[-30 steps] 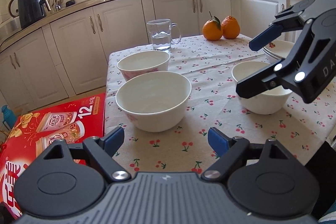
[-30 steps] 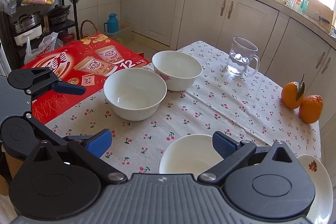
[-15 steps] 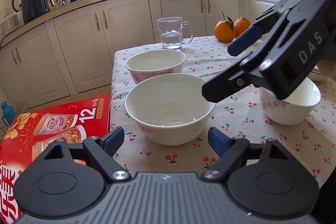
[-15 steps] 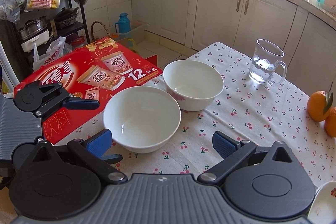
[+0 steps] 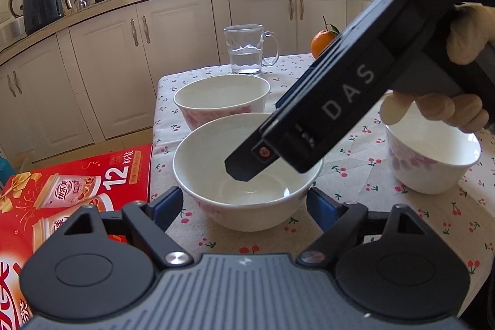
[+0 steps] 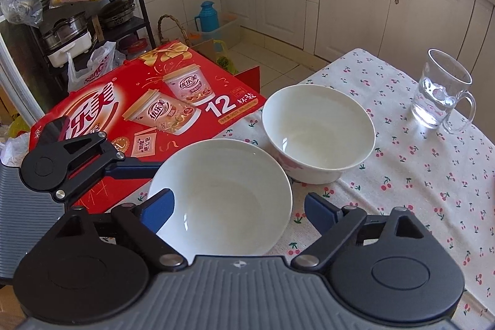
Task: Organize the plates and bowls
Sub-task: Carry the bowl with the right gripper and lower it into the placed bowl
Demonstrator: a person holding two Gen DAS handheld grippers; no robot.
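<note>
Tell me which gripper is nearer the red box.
Left. The left gripper hangs beside the red box; the right gripper is further in, its closing jaws around the front bowl.

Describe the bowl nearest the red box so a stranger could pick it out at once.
Start at the table with the cherry-print cloth, then go to the corner beside the red box on the floor. Two large white bowls sit there; take the near bowl, which is plain white inside and sits closer to the table edge than its neighbour.
</note>
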